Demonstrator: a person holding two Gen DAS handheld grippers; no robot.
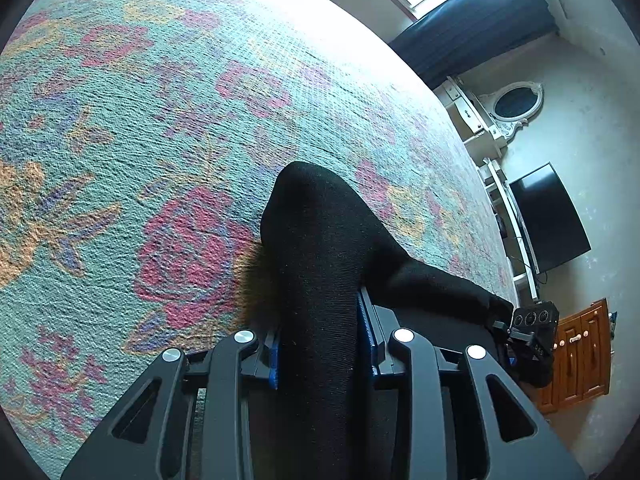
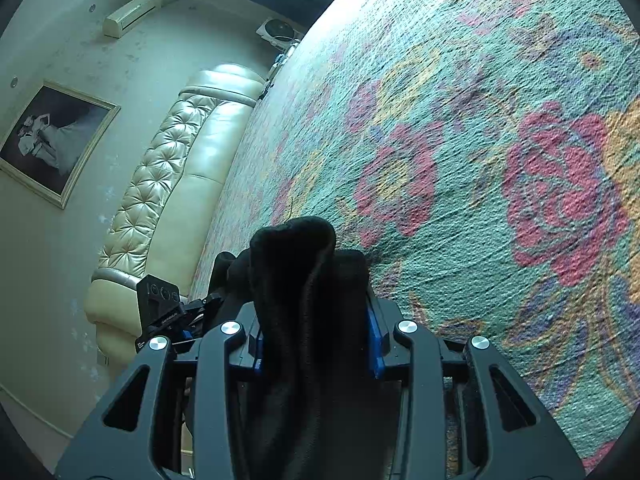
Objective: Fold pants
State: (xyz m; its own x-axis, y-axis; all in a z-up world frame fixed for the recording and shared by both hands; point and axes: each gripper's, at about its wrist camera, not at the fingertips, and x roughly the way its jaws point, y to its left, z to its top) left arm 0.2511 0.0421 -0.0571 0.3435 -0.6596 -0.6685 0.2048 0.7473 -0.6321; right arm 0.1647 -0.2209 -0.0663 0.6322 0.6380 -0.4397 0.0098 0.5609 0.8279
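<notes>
Much of the black knitted pants (image 1: 320,248) is cut off by the lower edge of both wrist views, so their full shape and the state of the fold cannot be made out. In the left wrist view, a thick bunch of the black fabric is seen clamped between the blue pads of the left hand-held gripper (image 1: 323,340); the cloth bulges forward past the fingers in a rounded hump and a further stretch runs off to the right toward the other tool. The pad faces themselves are mostly hidden by the fabric. In the right wrist view, the right hand-held gripper (image 2: 318,340) is likewise closed on a bunched fold of the same pants (image 2: 304,280), which rises above the fingers and hides the pad faces. Each tool is glimpsed at the edge of the other's view, the right one (image 1: 534,340) partly masked by cloth.

The pants are held just above a teal floral carpet with pink and orange flowers (image 1: 160,120), whether touching it cannot be told. Farther off, a cream tufted leather sofa (image 2: 172,184), a framed black-and-white picture (image 2: 52,140), a dark flat screen (image 1: 552,216) and a brown wooden cabinet (image 1: 580,360) with closed doors are seen, its contents hidden.
</notes>
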